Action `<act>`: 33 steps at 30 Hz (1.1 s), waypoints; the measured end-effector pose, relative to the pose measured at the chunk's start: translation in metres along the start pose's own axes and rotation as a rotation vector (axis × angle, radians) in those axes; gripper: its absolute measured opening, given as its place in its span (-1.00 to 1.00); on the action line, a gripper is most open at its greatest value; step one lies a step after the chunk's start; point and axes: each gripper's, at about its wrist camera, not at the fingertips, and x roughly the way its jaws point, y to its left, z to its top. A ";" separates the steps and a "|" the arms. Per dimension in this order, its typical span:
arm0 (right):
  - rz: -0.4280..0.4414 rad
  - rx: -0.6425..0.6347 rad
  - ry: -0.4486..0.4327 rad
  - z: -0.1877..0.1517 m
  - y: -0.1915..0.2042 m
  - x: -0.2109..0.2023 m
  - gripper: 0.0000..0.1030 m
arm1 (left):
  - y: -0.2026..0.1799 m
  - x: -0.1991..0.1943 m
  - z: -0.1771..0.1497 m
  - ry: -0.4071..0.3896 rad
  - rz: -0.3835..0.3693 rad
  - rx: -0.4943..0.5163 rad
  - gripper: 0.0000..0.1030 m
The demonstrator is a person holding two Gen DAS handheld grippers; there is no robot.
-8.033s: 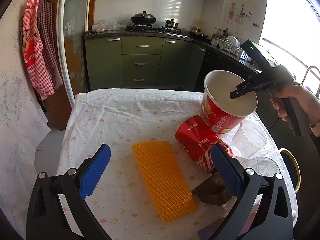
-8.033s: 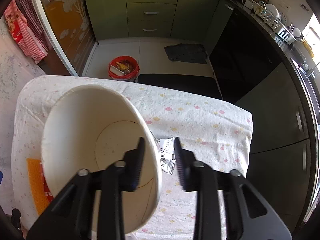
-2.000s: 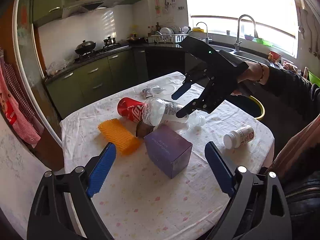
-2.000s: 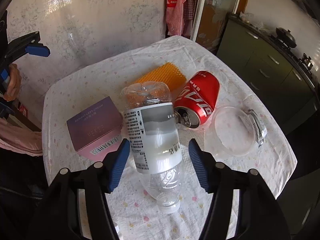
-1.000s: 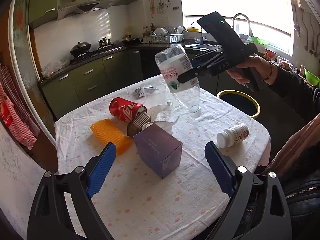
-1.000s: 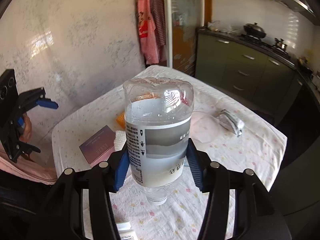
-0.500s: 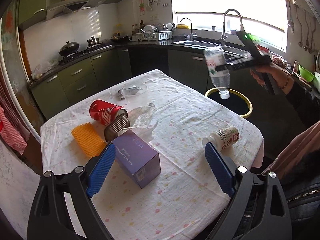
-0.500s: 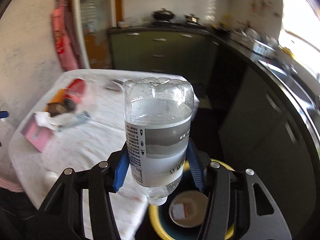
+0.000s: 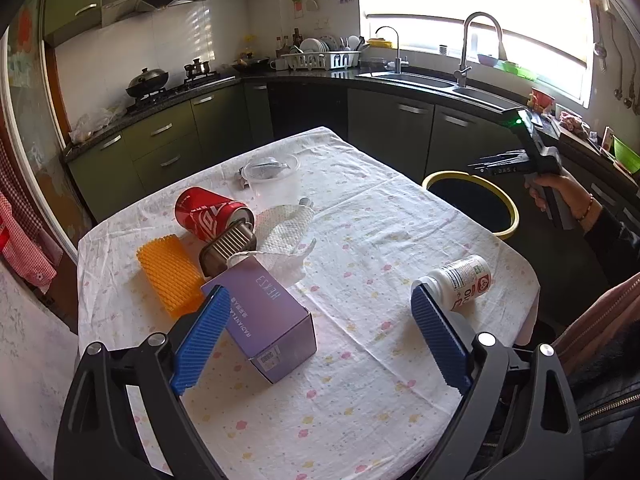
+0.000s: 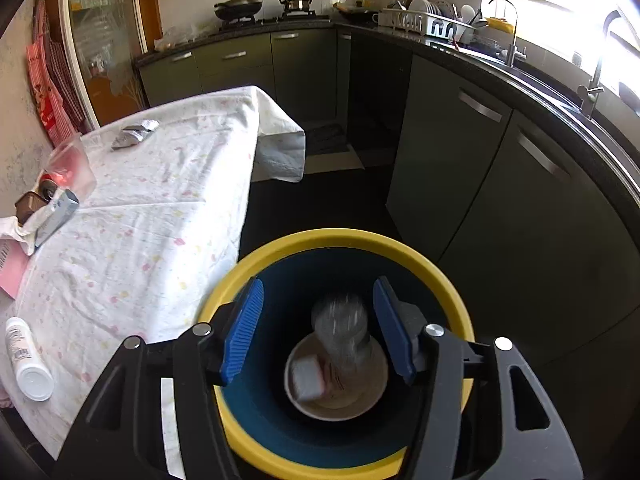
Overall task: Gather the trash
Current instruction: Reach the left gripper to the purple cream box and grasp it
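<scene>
My right gripper (image 10: 318,330) hangs over the bin (image 10: 424,252), jaws apart, the bottle (image 10: 340,332) inside it. My left gripper (image 9: 316,332), jaws wide and empty, is nearer the box (image 9: 264,316) lying diagonally between them on the bench (image 9: 360,216).

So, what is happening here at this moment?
A person is clearing trash from the table. The right gripper hangs open over the yellow-rimmed bin, where a clear bottle sits blurred above a paper cup. The left gripper is open above the table, holding nothing.
</scene>
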 end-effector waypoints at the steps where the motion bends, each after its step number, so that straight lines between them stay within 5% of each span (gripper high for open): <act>1: 0.010 0.014 -0.012 -0.004 0.002 -0.005 0.11 | -0.001 0.001 -0.001 0.001 0.004 -0.001 0.81; 11: 0.050 0.091 -0.099 -0.041 0.035 -0.061 0.22 | -0.003 0.023 -0.016 0.067 0.106 -0.044 0.86; 24: 0.102 0.129 -0.138 -0.053 0.055 -0.080 0.25 | 0.029 0.071 -0.038 0.160 0.223 -0.369 0.89; 33: 0.116 0.164 -0.130 -0.058 0.058 -0.072 0.25 | 0.035 0.089 -0.041 0.163 0.277 -0.458 0.42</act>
